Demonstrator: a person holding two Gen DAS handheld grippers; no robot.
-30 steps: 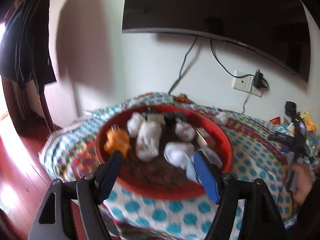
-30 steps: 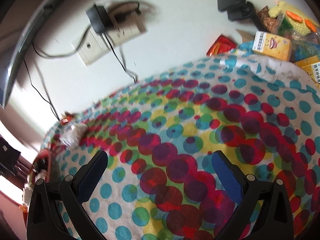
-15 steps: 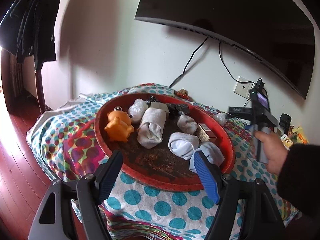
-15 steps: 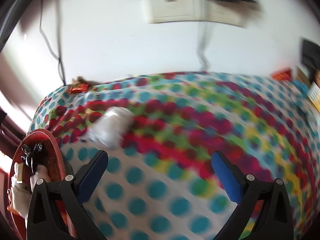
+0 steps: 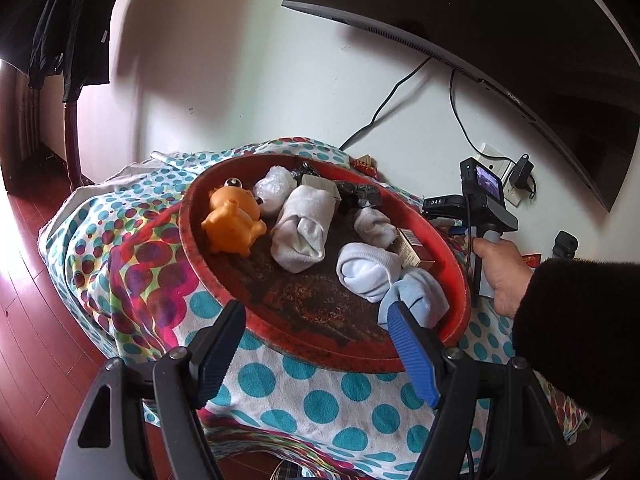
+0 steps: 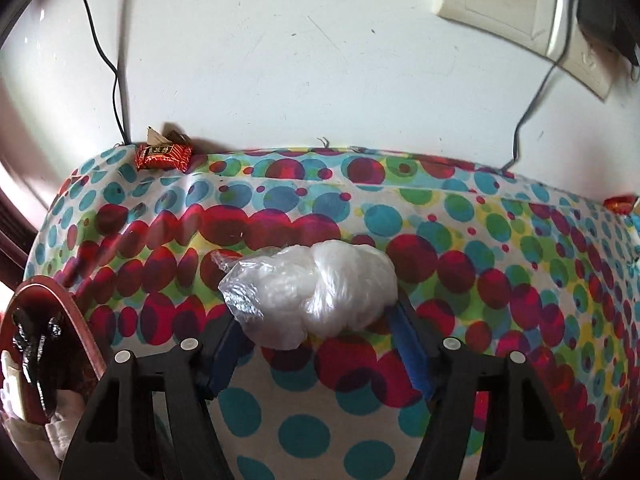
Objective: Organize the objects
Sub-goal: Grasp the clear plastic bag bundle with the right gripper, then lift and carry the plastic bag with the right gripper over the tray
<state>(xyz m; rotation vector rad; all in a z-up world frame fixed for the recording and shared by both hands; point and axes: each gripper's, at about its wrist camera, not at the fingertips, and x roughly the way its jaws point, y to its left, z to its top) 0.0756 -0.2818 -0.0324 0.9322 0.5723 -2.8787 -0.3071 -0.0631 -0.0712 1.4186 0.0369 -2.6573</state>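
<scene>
A round red tray (image 5: 452, 256) sits on the dotted cloth and holds an orange toy frog (image 5: 234, 220), rolled white socks (image 5: 304, 228), a light blue sock (image 5: 420, 296), a small box and black items. My left gripper (image 5: 316, 312) hangs open over the tray's near rim with nothing between its fingers. In the right wrist view, a crumpled clear plastic bag (image 6: 316, 284) lies on the cloth to the right of the tray. My right gripper (image 6: 316, 320) is closing, and its pads touch both sides of the bag.
A red candy wrapper (image 6: 162, 157) lies at the cloth's back edge by the wall. A wall socket (image 6: 516, 8) with cables and a big dark screen (image 5: 500, 12) are behind. A person's hand (image 5: 500, 272) holds the right tool beside the tray.
The right gripper swept left across the cloth to the plastic bag and its jaws narrowed around it. The left gripper sank slightly toward the tray and stayed open.
</scene>
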